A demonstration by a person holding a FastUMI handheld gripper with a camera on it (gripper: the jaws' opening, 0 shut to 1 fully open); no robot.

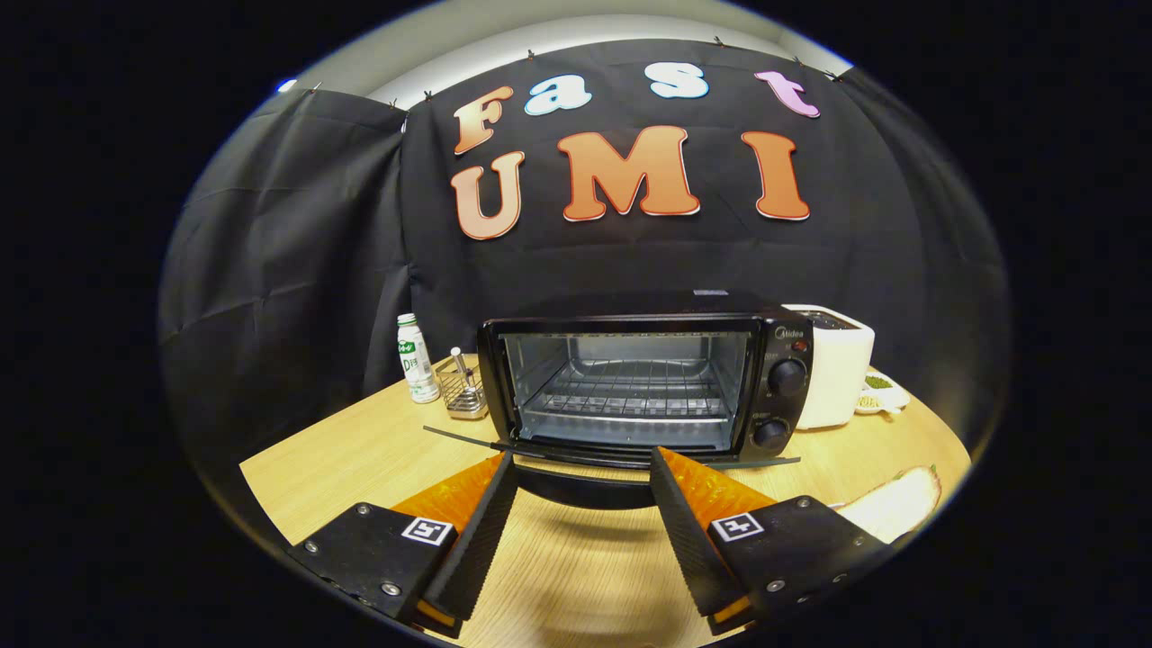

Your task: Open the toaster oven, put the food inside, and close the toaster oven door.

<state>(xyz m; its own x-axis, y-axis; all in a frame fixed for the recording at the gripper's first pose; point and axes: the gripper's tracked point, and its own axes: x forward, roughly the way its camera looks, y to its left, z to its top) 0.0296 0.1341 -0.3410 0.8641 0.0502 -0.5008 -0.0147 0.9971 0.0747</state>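
Since the toaster oven (644, 382) door (585, 450) already lies flat, dropped down toward the gripper, step 1 of 3 looks done. Oven sits on the wooden table (360, 450), cavity open, wire rack (630, 391) inside bare, no food on it. So steps 2 and 3 are left: load food, shut door.

Gripper (583, 468) is spread wide, nothing between the fingers, both tips just in front of the oven, at the lowered door's front edge where the dark handle (583, 490) shows between them. Cannot tell if the tips touch the door or hover just above it.

Food: a pale bread-like piece (895, 504) lies on the table in front of the oven and to its right, beyond the right finger, well apart from the cavity. Probably the item to load, but it is too blurred to be sure.

Other stuff around the oven: white appliance (837, 364) just beside its right wall, small dish with something green (877, 387) right of that. Left of the oven a wire holder (461, 391) with a utensil, then a small white bottle (414, 355) further left.

Judgement: roughly a third through. Next would be swinging right of the oven to grab the food.
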